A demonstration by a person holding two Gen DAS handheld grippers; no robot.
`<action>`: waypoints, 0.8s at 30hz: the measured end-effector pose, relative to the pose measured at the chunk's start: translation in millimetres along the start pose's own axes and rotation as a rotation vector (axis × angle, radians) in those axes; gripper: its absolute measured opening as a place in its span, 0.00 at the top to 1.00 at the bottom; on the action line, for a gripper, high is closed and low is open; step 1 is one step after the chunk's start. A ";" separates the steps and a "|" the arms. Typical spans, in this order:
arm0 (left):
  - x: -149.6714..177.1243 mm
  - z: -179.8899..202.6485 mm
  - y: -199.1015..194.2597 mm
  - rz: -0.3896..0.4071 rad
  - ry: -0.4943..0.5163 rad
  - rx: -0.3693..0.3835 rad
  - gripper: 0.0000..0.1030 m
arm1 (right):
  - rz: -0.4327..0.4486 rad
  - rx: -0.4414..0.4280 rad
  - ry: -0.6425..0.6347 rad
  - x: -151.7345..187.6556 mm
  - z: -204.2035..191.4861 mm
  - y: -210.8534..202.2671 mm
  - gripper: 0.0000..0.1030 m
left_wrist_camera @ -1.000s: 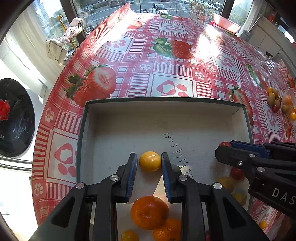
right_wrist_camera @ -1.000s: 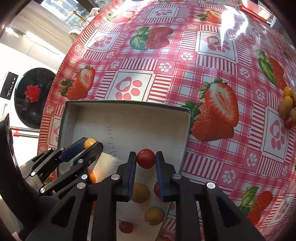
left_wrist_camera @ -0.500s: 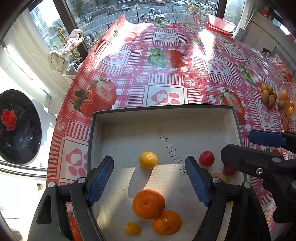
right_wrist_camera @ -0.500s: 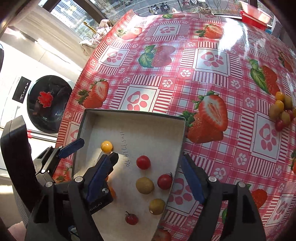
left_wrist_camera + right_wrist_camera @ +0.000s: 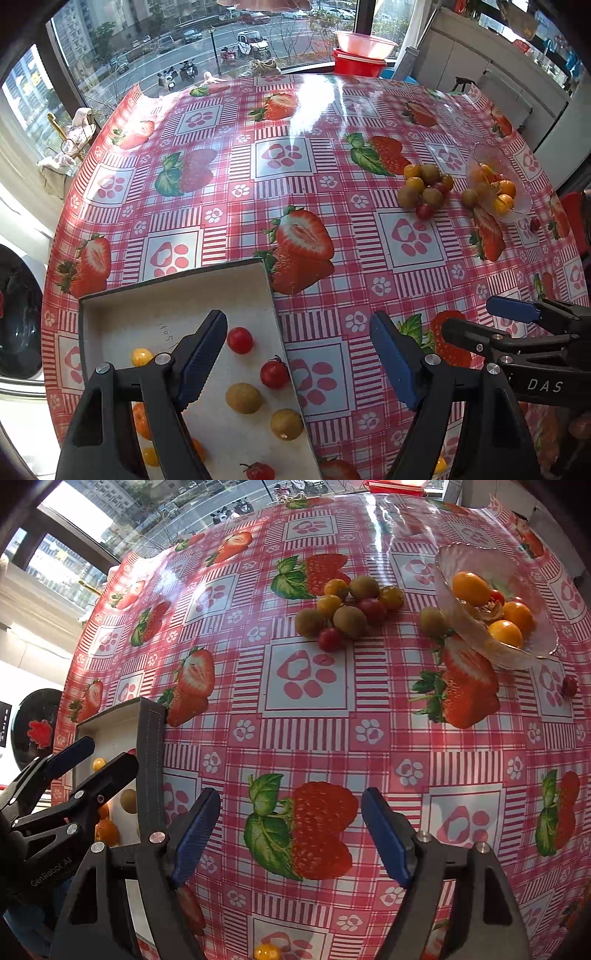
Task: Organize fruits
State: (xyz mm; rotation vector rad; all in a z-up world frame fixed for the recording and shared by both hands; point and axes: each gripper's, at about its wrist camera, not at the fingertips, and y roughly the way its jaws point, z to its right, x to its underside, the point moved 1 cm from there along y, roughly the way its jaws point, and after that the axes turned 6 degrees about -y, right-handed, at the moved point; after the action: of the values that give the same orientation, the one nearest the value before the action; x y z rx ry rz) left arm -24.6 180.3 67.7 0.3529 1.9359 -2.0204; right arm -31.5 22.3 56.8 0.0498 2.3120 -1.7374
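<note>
A shallow grey box (image 5: 173, 291) at the table's near left holds a red cherry tomato (image 5: 240, 340), greenish fruits (image 5: 243, 397), a yellow tomato (image 5: 141, 356) and small oranges. My left gripper (image 5: 297, 358) hangs open and empty over the box's right wall. Further right, my right gripper (image 5: 290, 834) is open and empty above the bare strawberry tablecloth. A pile of mixed small fruits (image 5: 347, 609) lies on the cloth at the far right. Beside it a tipped glass bowl (image 5: 480, 627) holds several orange fruits (image 5: 471, 587).
A loose red tomato (image 5: 569, 686) lies right of the bowl, and a yellow fruit (image 5: 266, 952) sits near the front edge. Stacked red and pink bowls (image 5: 360, 55) stand at the far edge by the window. A washing machine (image 5: 22, 314) is left of the table.
Both grippers opened wide, leaving the yellow tomato and the red tomato in the box. Both then rose a little and moved right, away from the box toward the fruit pile.
</note>
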 end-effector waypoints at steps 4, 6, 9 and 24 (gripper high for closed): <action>-16.7 30.6 8.3 0.015 0.014 0.025 0.22 | 0.026 0.051 0.059 1.3 38.1 -9.0 0.21; -26.1 43.0 16.9 0.024 0.017 0.029 0.22 | 0.041 0.060 0.083 -3.2 52.7 -11.4 0.21; -39.0 57.1 33.5 0.022 0.017 0.033 0.22 | 0.080 0.065 0.089 -14.8 62.6 -13.0 0.22; -71.1 91.4 99.3 -0.008 0.110 0.016 0.32 | 0.190 0.078 0.230 -54.4 96.7 12.8 0.46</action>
State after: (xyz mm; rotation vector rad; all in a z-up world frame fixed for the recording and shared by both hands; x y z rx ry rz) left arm 83.6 90.3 9.0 0.4710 1.9891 -2.0622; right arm 40.5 -59.2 31.6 0.4909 2.3018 -1.8053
